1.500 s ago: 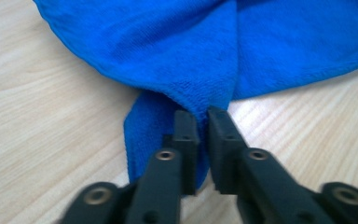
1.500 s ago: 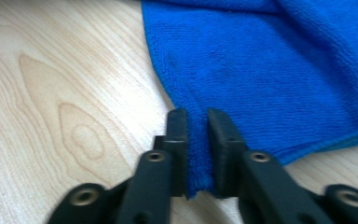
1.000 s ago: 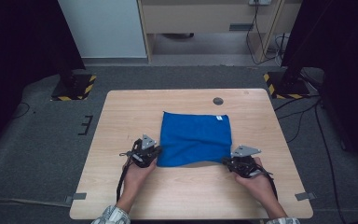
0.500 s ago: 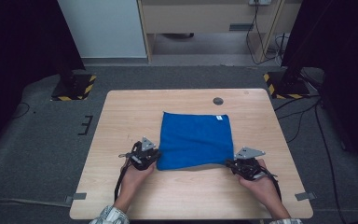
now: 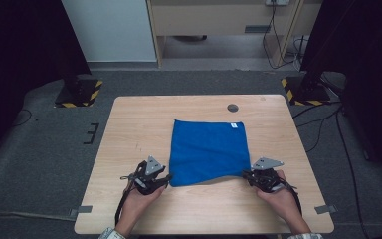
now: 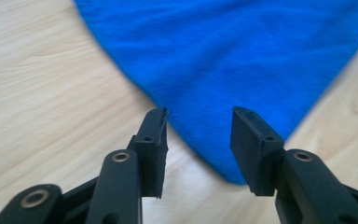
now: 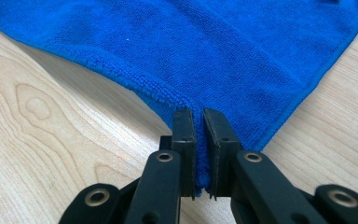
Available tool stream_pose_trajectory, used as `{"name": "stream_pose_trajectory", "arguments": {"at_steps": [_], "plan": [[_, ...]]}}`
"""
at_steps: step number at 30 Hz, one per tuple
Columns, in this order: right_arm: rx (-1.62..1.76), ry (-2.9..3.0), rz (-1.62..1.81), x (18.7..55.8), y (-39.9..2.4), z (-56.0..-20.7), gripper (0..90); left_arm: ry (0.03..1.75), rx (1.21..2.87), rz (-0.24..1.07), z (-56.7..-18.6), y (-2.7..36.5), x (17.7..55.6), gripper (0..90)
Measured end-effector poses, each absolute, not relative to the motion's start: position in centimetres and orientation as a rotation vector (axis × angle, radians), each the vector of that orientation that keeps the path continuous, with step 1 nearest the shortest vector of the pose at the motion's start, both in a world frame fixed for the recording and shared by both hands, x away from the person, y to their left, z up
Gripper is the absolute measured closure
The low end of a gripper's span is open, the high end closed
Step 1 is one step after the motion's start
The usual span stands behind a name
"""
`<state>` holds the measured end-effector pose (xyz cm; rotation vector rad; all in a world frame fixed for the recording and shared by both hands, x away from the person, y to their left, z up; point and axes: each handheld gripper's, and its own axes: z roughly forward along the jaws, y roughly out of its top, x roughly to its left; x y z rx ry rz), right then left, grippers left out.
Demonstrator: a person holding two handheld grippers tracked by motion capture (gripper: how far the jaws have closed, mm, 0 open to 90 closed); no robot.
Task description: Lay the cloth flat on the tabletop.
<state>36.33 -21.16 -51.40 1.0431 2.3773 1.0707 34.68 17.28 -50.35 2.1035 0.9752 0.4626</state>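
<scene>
Blue cloth point(image 5: 209, 152) lies flat on the table point(image 5: 129, 124); right tool point(image 7: 199, 122) pinches one corner, left tool point(image 6: 198, 122) just opened off another.

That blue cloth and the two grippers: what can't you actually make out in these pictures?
- Small white tag on the blue cloth, high view: too small to read.
- Cloth corner inside the right gripper, right gripper view: hidden between the shut jaws.
- Cloth's far edge, left gripper view: cut off by the top edge, and blurred.
- Left gripper, high view: too small to tell its jaw gap.

Left gripper point(image 6: 198, 126) jaws just been opening, released blue cloth point(image 5: 208, 151) corner, drawn back slightly.
</scene>
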Motion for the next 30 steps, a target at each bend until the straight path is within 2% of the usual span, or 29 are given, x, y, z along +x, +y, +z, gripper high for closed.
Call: {"name": "stream_pose_trajectory", "arguments": {"at_steps": [3, 7, 15, 25, 28, 30], "plan": [[1.043, 2.378, 1.068, 36.2, -21.1, -51.4, 83.7, 0.939, 2.144, 0.432, -51.0, 16.1, 34.6, 56.1], [1.035, 2.391, 1.051, 36.2, -21.0, -51.6, 83.0, 0.975, 2.189, 0.379, -52.5, 15.4, 35.6, 61.7], [1.046, 2.405, 1.029, 36.1, -21.4, -51.8, 81.0, 0.961, 2.216, 0.388, -52.4, 15.2, 35.0, 63.3], [0.999, 2.433, 1.031, 33.0, -22.4, -51.0, 78.6, 0.938, 2.253, 0.358, -52.1, 15.2, 33.8, 64.5], [1.007, 2.445, 1.027, 32.7, -22.6, -51.1, 67.6, 0.933, 2.26, 0.357, -52.1, 15.1, 33.3, 64.3], [1.031, 2.447, 1.034, 32.6, -22.7, -51.1, 53.4, 0.927, 2.266, 0.355, -52.0, 15.1, 33.0, 64.1]]}}
